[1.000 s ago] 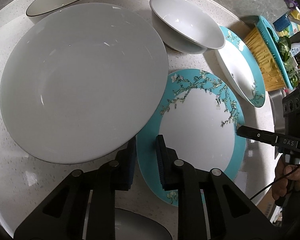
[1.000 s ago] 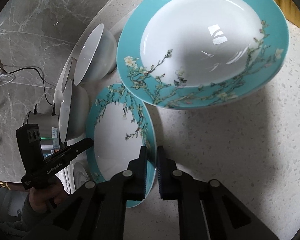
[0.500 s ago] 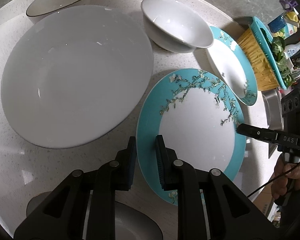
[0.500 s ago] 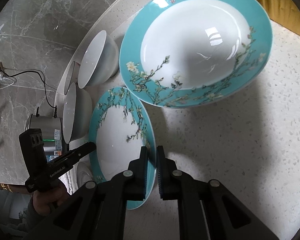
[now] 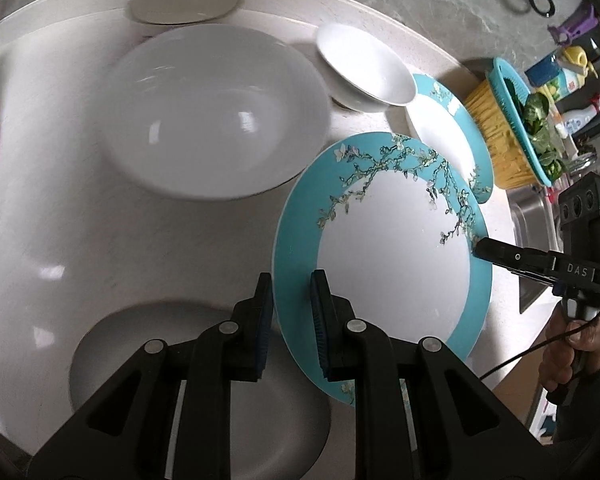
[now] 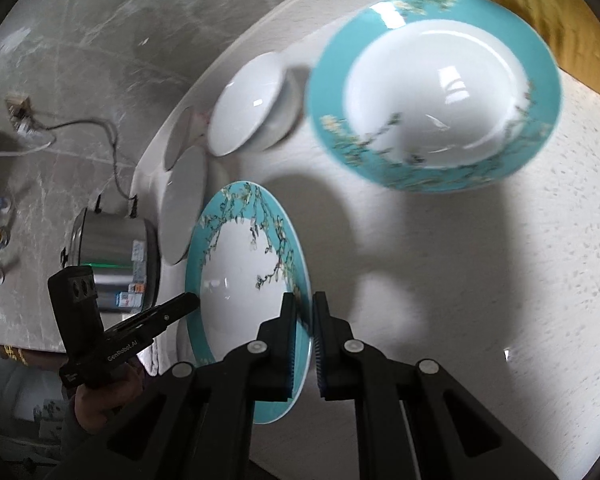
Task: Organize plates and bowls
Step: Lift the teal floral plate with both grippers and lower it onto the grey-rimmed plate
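Observation:
Both grippers hold one teal floral plate [image 5: 392,264] by opposite rims, lifted off the white counter; it also shows in the right wrist view [image 6: 240,280]. My left gripper [image 5: 291,320] is shut on its near rim. My right gripper [image 6: 303,332] is shut on the far rim, and its fingers [image 5: 496,251] show in the left wrist view. A second teal floral plate [image 6: 436,92] lies beyond on the counter. A large white plate [image 5: 216,112] and a white bowl [image 5: 364,68] sit further back.
Another white dish [image 5: 196,368] lies under my left gripper. A lid-like disc [image 5: 184,0] sits at the back edge. A yellow and teal basket [image 5: 508,128] with greens stands right. A steel cooker [image 6: 112,256] stands past the counter edge.
The teal plate has risen off the counter with both grippers on it. The other dishes look smaller and farther below, and the white dish under my left gripper shows more.

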